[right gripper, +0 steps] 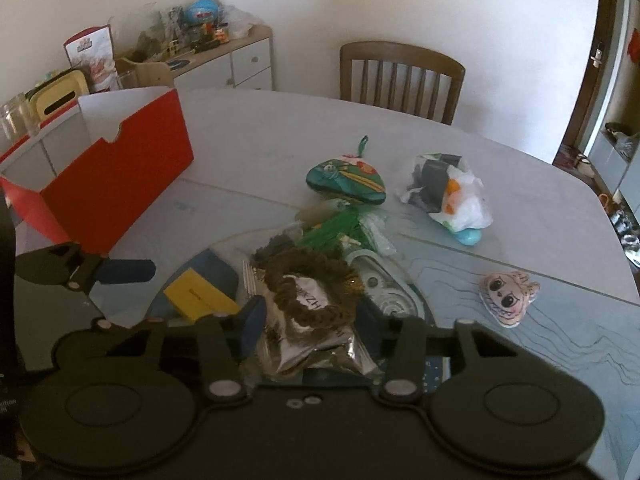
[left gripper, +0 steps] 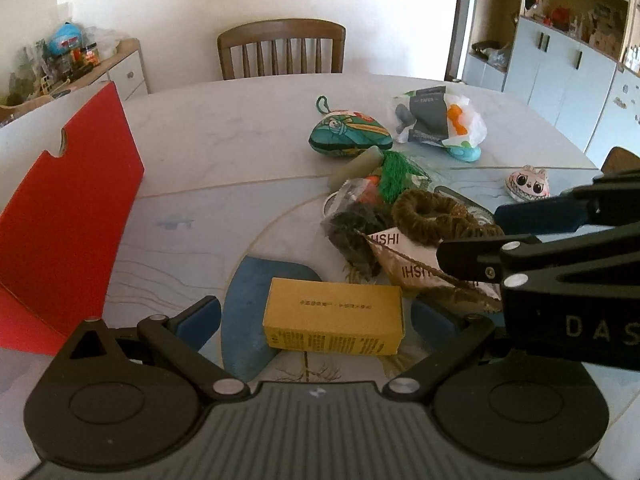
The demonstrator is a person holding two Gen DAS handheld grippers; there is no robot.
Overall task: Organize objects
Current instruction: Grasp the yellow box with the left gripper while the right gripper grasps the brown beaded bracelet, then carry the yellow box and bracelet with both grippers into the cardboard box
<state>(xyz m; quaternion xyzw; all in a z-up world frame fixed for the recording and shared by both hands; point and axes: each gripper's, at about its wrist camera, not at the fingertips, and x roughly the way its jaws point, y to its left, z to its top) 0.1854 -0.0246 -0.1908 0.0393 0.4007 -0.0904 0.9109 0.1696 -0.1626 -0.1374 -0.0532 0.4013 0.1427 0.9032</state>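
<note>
A yellow box (left gripper: 334, 318) lies on the table between the open blue fingers of my left gripper (left gripper: 320, 320), not clamped; it also shows in the right wrist view (right gripper: 200, 296). My right gripper (right gripper: 310, 328) is open around a silver snack packet (right gripper: 316, 340) with a brown hair scrunchie (right gripper: 308, 284) on top. The open red box (left gripper: 68, 216) stands at the left. A pile holds a green tassel (left gripper: 394, 178), a teal pouch (left gripper: 348, 134), a plastic bag bundle (left gripper: 444, 120) and a cartoon face charm (left gripper: 526, 184).
A wooden chair (left gripper: 282, 48) stands at the table's far edge. A sideboard (right gripper: 224, 60) with clutter is at the back left, cabinets (left gripper: 568, 64) at the right. My right gripper crosses the left wrist view (left gripper: 560, 240).
</note>
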